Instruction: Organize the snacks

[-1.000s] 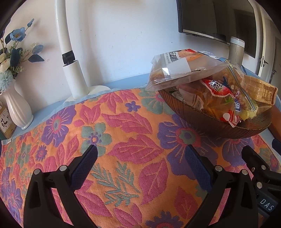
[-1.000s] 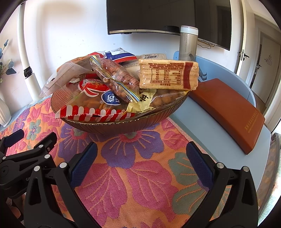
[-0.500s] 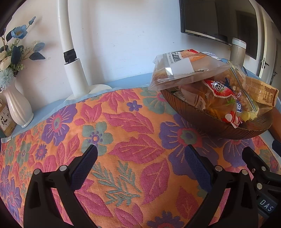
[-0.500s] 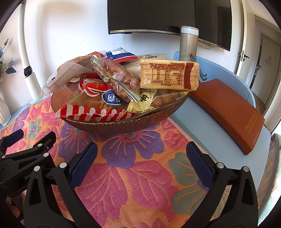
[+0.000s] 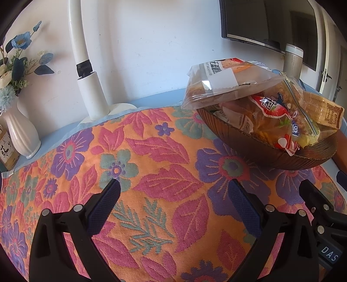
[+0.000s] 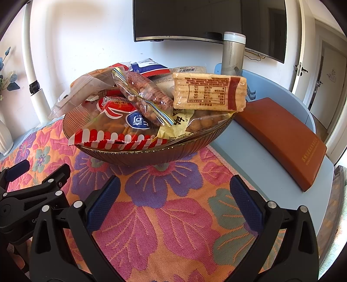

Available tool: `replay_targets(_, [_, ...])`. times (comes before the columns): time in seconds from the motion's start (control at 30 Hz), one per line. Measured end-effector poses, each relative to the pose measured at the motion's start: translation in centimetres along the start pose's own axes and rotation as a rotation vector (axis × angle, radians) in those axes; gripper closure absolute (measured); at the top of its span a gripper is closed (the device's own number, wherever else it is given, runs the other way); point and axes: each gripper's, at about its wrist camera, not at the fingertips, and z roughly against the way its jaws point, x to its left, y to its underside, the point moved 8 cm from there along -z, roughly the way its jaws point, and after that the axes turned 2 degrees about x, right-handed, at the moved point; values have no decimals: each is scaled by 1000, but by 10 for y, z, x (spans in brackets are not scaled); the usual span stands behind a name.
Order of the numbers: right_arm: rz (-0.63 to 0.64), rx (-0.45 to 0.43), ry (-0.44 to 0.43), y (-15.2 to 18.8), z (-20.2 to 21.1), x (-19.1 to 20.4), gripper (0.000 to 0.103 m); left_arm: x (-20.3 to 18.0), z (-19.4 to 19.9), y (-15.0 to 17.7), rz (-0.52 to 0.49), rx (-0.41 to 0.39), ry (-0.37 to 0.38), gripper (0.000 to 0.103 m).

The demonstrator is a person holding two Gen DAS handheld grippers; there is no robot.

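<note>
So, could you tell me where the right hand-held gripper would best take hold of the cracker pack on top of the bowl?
Probably by its right end, coming in from the right. The cracker pack lies flat on the heap, that end jutting past the bowl rim with free space around it. The right hand-held gripper is open and empty.

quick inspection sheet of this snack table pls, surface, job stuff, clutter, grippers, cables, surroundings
surface: floral cloth over a blue table.
job's things: brown bowl heaped with snack packs; wafer pack and peanut bag on top; clear bread bag overhangs the rim.
clutter: brown book beside the bowl; grey flask behind it; white vase with blue flowers.
grippers: left gripper and right gripper both over the cloth, jaws wide apart, holding nothing.
cables: thin wires under the wall screen.
surroundings: white wall, white lamp stand, door.
</note>
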Motion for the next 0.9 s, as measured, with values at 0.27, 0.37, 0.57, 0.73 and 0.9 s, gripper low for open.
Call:
replay_targets(0.27, [2,2,-1,-1,-1,0,3,-1,-4,2,-8,20,-3,5])
replay_targets(0.37, [2,2,-1,0,-1,0,3,-1,-4,2,-8,22,-6,5])
replay_targets(0.57, [2,2,-2,-1,-1,0,3,0,-7,3,-1,34,7,5])
replay_targets(0.73, [3,3,-2,-1,-2,0,3,5,-3,0,23,8,24,5])
replay_targets(0.9, [4,2,-3,-1,-1,0,3,5,-3,-1,16,9,1,5])
